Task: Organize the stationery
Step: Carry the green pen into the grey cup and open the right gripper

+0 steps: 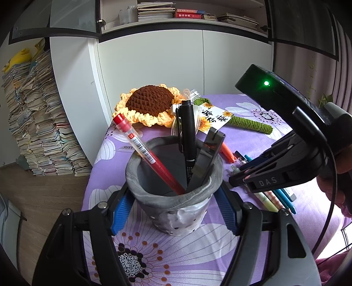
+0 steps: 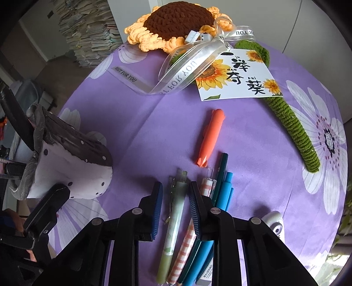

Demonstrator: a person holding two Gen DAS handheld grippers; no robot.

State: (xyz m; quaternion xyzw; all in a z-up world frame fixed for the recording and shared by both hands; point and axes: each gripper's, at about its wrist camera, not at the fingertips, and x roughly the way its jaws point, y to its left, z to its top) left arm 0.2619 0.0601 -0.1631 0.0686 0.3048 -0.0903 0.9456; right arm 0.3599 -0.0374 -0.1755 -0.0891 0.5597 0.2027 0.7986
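Observation:
A grey-and-white fabric pen holder (image 1: 173, 211) stands on the purple flowered tablecloth (image 1: 176, 253). My left gripper (image 1: 173, 198) is shut on it, one blue pad pressing each side. Inside lean a red pen (image 1: 151, 158), a black marker (image 1: 188, 132) and a dark flat tool (image 1: 206, 158). My right gripper (image 2: 176, 189) points down over a row of loose pens. Its fingers straddle a pale green pen (image 2: 176, 211), with a small gap on each side. A pink checked pen (image 2: 187, 242), a dark green pen (image 2: 221, 171) and blue pens (image 2: 224, 193) lie just right of it.
An orange pen (image 2: 210, 136) lies alone beyond the row. A crochet sunflower (image 2: 178, 19) with ribbon, a sunflower card (image 2: 237, 77) and its green stem (image 2: 297, 134) cross the far side. A small white object (image 2: 272, 222) sits at the right. The holder (image 2: 72, 167) stands left of the pens.

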